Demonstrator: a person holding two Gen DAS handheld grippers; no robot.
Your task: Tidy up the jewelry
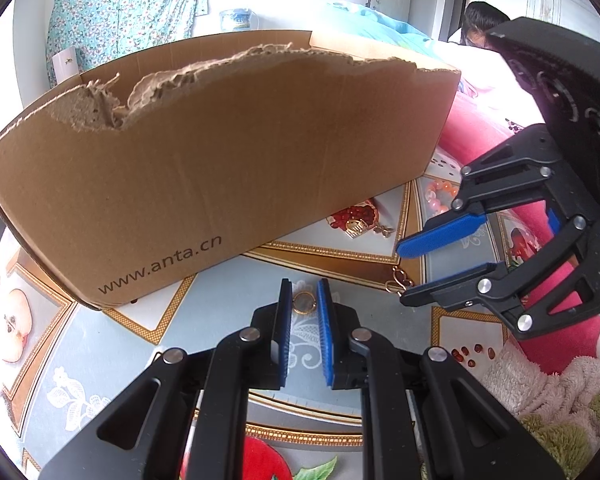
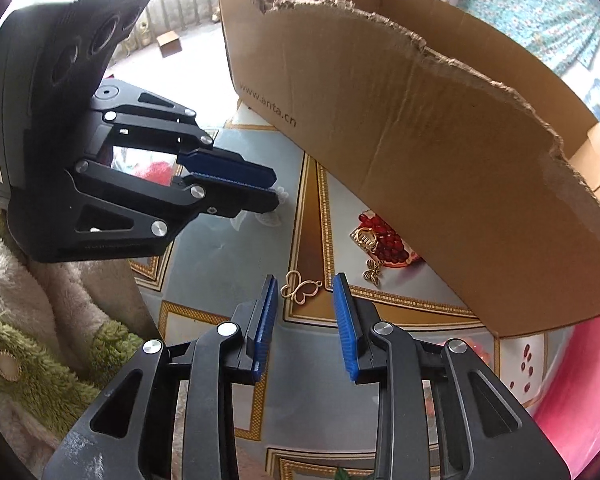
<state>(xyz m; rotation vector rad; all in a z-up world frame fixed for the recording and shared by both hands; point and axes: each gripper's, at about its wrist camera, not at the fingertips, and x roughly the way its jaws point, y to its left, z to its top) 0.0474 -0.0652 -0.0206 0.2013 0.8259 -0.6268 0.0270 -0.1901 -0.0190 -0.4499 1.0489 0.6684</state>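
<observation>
The left gripper (image 1: 304, 292) tilts down toward the worktop (image 1: 228, 312), its 2 blue-padded fingers (image 1: 325, 320) drawn close on either side of a small gold ring (image 1: 304, 303); the left wrist view leaves it unclear whether the pads press the ring or only flank it. The right gripper (image 2: 305, 284) points more steeply down, its fingers standing apart with nothing clamped, and a gold butterfly charm (image 2: 300, 289) lies flat on the patterned cloth just beyond the tips, between them but untouched. A torn cardboard box (image 1: 204, 168) printed with a web address stands on the worktop behind both grippers. Only the left wrist view shows the ring, a bracelet of pink and orange beads (image 1: 440, 196) near the box's right end, and a person's dark hair in the far background beyond a pink sleeve (image 1: 476, 140). The right wrist view shows the left gripper from the side, its fingers nearly together, and gives a clearer look at a second, smaller butterfly charm (image 2: 373, 272) and a gold crown-shaped ring (image 2: 366, 237) lying on a pomegranate print close to the box wall. A fleecy green and cream garment (image 2: 40, 320) fills that view's lower left.
</observation>
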